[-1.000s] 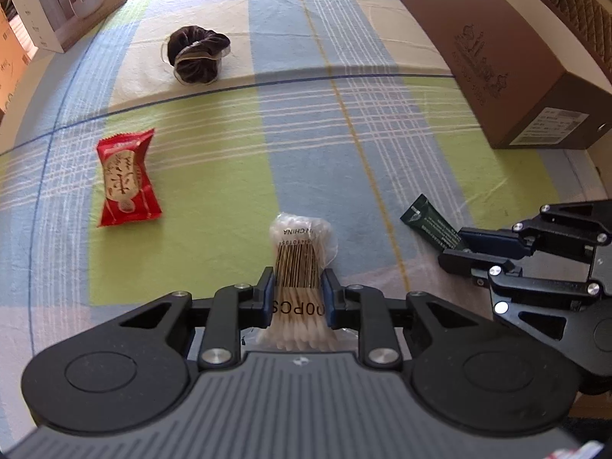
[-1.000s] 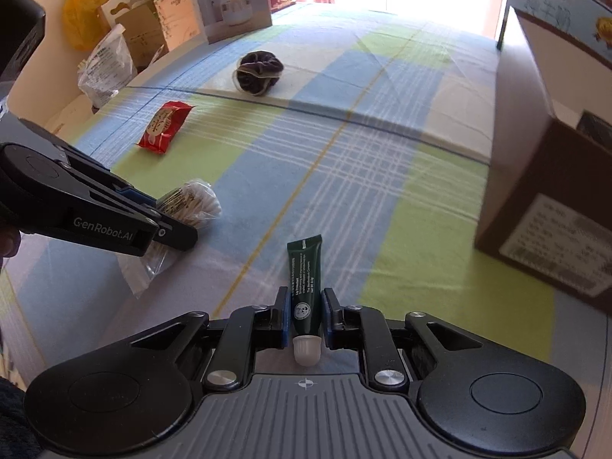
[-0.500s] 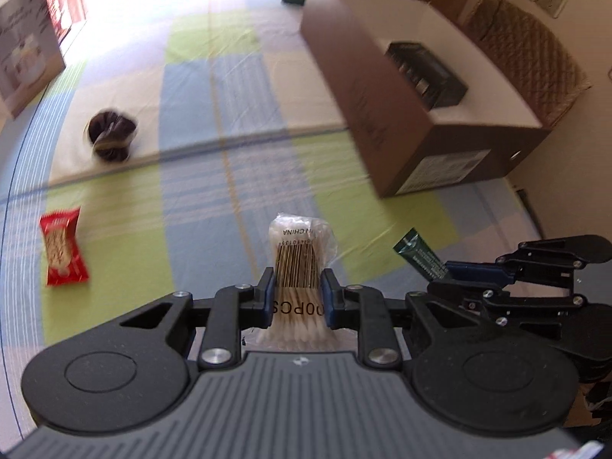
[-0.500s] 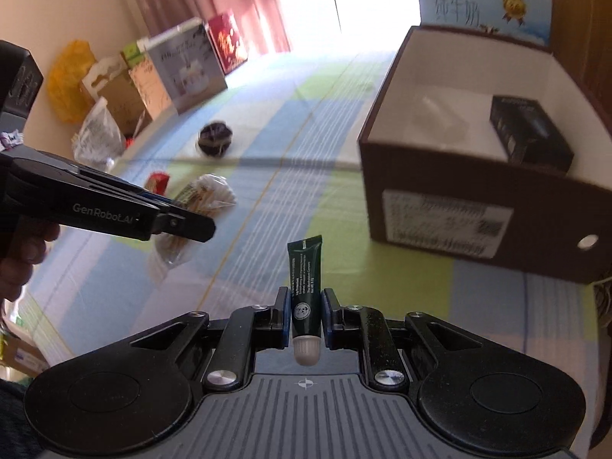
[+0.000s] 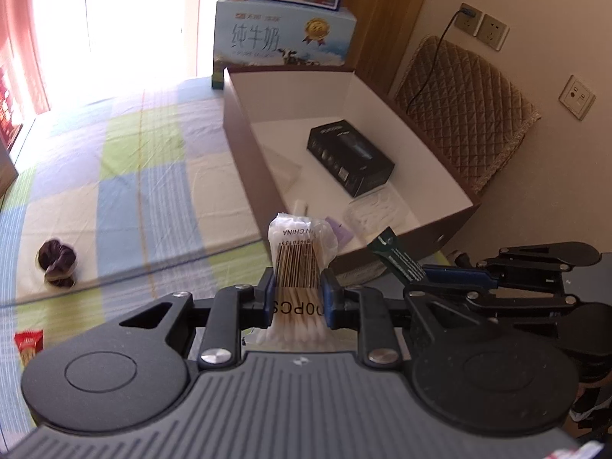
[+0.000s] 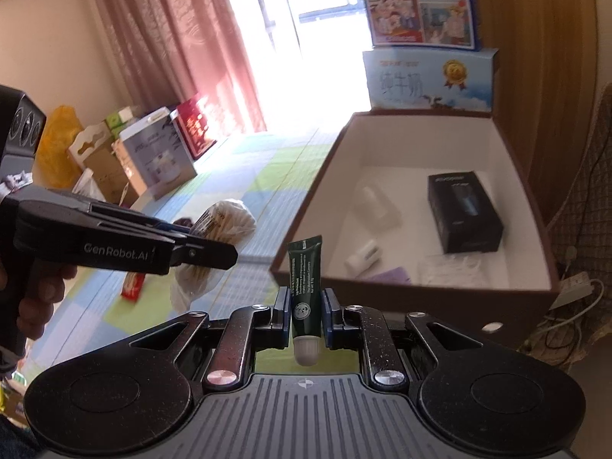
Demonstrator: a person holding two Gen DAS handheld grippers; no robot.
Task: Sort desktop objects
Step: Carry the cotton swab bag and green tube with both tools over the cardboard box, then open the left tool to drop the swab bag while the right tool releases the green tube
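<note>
My left gripper (image 5: 297, 298) is shut on a clear bag of cotton swabs (image 5: 300, 252), held up in the air in front of the open brown box (image 5: 244, 130). My right gripper (image 6: 305, 308) is shut on a dark green tube (image 6: 305, 279) with its white cap toward the camera. In the left wrist view the right gripper (image 5: 424, 275) with the tube (image 5: 397, 256) hangs just to the right. In the right wrist view the left gripper (image 6: 214, 254) with the swab bag (image 6: 225, 222) sits to the left. The box (image 6: 302, 229) has a white inside.
Inside the box lie a black carton (image 5: 350, 157), a clear packet (image 5: 373, 214), a purple piece (image 6: 390, 276) and small white items (image 6: 363, 256). On the checked cloth (image 5: 126, 187) remain a dark scrunchie (image 5: 57, 262) and a red snack packet (image 5: 28, 346). Boxes (image 6: 160, 160) line the far left.
Both grippers have risen with their loads and swung toward the box. Its white inside has come into full view, and the scrunchie and red packet have slid to the lower left.
</note>
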